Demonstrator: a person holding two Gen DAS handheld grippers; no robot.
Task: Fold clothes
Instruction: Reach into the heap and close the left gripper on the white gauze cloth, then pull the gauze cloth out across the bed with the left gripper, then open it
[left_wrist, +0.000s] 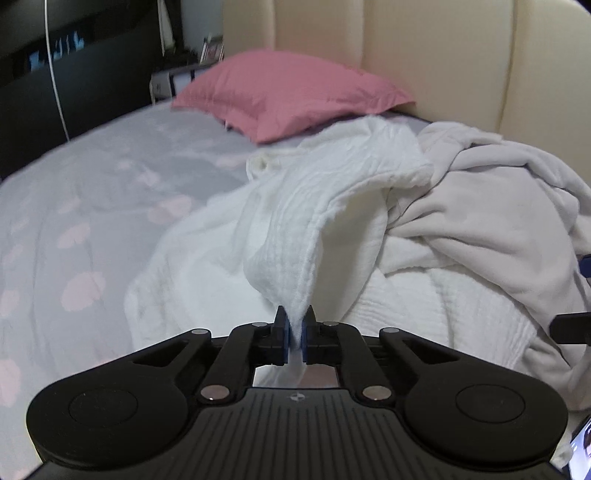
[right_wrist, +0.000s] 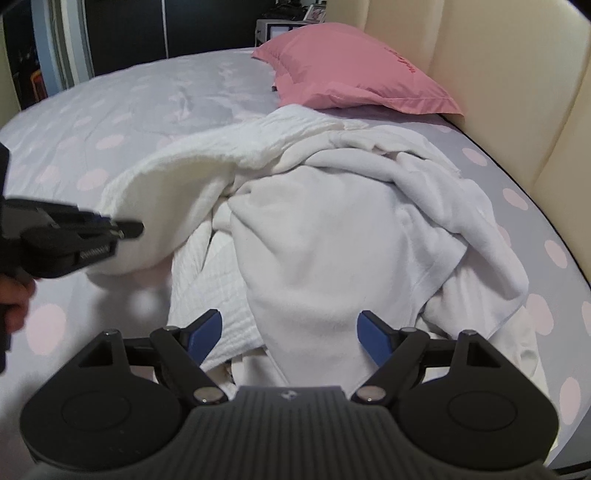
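Two claws on the pile — left claw (left_wrist: 294, 332) clamped on white shirt (left_wrist: 295, 236), right claw (right_wrist: 290, 338) apart over fleece (right_wrist: 332, 258) — lift the shirt slowly, clear of the fleece.

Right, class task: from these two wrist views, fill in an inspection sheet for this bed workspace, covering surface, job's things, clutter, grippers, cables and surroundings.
Surface: bed with a grey sheet with pale pink dots, mildly creased.
Job's things: white textured garment and smooth off-white garment, tangled in one heap, unfolded; the smooth one lies partly over the textured one.
Clutter: pink pillow against the headboard, beside the heap.
Grippers: left gripper shut on a fold of the textured garment; right gripper open above the smooth garment, gripping nothing.
Cables: thin white line by the dark wall, cannot tell what.
Surroundings: cream padded headboard; dark furniture behind the bed.
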